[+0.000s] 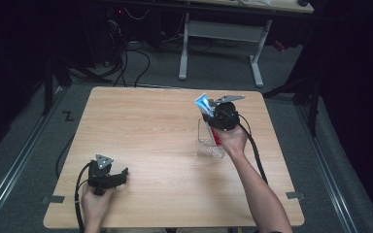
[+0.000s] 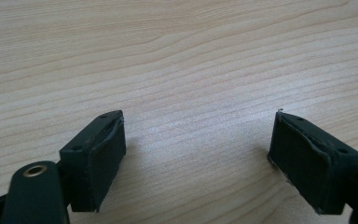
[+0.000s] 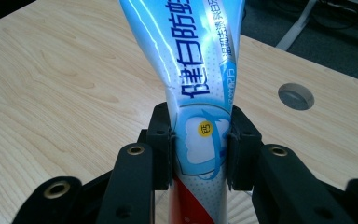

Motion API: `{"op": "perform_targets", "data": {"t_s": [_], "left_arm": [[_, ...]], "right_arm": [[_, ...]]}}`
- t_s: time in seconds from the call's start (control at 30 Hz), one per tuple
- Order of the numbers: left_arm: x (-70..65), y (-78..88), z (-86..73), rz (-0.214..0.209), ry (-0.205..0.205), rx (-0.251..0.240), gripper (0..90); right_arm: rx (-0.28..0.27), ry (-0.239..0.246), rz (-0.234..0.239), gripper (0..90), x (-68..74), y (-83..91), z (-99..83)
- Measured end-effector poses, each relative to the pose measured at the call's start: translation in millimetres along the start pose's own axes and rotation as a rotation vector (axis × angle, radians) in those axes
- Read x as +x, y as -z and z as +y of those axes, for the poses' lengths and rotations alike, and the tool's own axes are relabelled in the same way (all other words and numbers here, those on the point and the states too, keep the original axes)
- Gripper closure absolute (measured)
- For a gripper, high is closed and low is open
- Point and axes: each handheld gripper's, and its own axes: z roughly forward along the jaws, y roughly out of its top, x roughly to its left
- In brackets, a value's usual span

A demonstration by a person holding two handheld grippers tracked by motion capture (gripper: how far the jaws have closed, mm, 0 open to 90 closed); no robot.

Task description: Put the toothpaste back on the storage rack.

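Right tool point(image 3: 199, 140) clamps toothpaste tube point(image 3: 193, 74); left tool point(image 2: 198, 154) wide open.

Right tool point(image 3: 199, 140) clamps blue-white toothpaste tube point(image 3: 196, 60) btwn 2 jaws, over wood table point(image 3: 51, 93).

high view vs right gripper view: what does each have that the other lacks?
High view alone: the left tongs resting near the table's front left, the clear plastic holder below the right hand, and the floor, cables and the far desk frame.

Right gripper view alone: the print on the toothpaste tube, its yellow sticker, both pads pressed on its sides, and a grey round plug in the tabletop.

Both: the right tongs shut on the blue-white tube, which is red at its lower end, above the wooden table.
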Motion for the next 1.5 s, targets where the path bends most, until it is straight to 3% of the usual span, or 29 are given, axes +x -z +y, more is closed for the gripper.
{"op": "perform_targets", "data": {"t_s": [0.43,0.87,1.27,1.5], "left_arm": [[0.0,0.0,0.0,0.0,0.0,0.0,18.5],[-0.1,0.0,0.0,-0.001,-0.002,0.001,18.3],[-0.1,0.0,0.0,-0.001,-0.002,0.001,18.3],[-0.2,0.0,0.0,-0.001,-0.002,0.001,18.3]], "right_arm": [[0.015,-0.004,0.001,67.5,-2.8,-0.7,-8.7],[0.049,0.042,-0.001,67.1,4.1,-6.7,-12.8],[0.059,0.015,0.013,66.3,-0.6,-10.4,-26.7],[0.064,0.019,0.019,64.0,6.3,-14.9,-25.8]]}}
